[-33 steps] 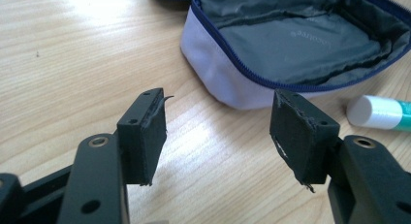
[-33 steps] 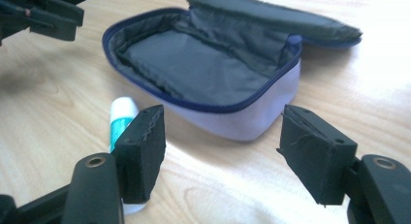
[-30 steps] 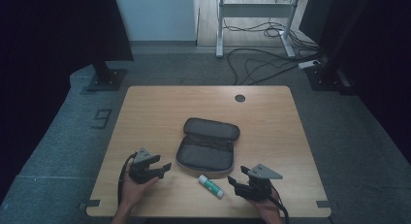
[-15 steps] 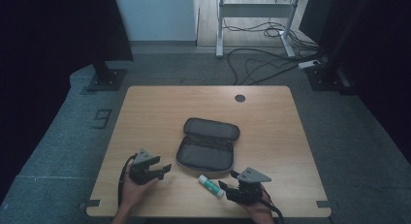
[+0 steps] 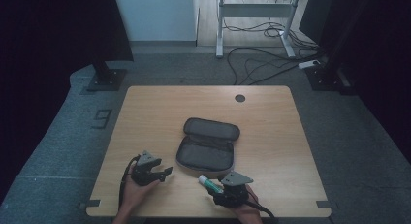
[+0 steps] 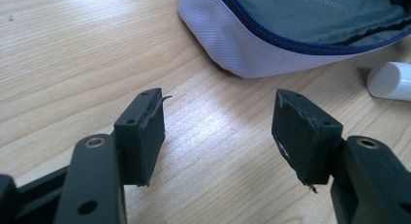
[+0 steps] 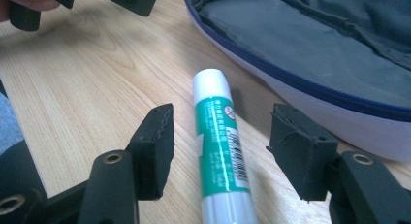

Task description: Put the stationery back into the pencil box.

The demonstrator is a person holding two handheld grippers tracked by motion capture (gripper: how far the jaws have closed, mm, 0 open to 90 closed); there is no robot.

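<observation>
Glue stick [image 7: 220,151] lying lengthwise between the right hand-held gripper [image 7: 220,149]'s spread, just-narrowing jaws, untouched; left hand-held gripper [image 6: 218,132] farther off, spread.

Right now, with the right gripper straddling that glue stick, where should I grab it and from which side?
Grip the glue stick across its green labelled barrel, mid-length, coming down from above. It lies flat on the table, a round tube between the right gripper pads, which are not yet touching it. The open pouch lies close beside it, so keep clear.
</observation>
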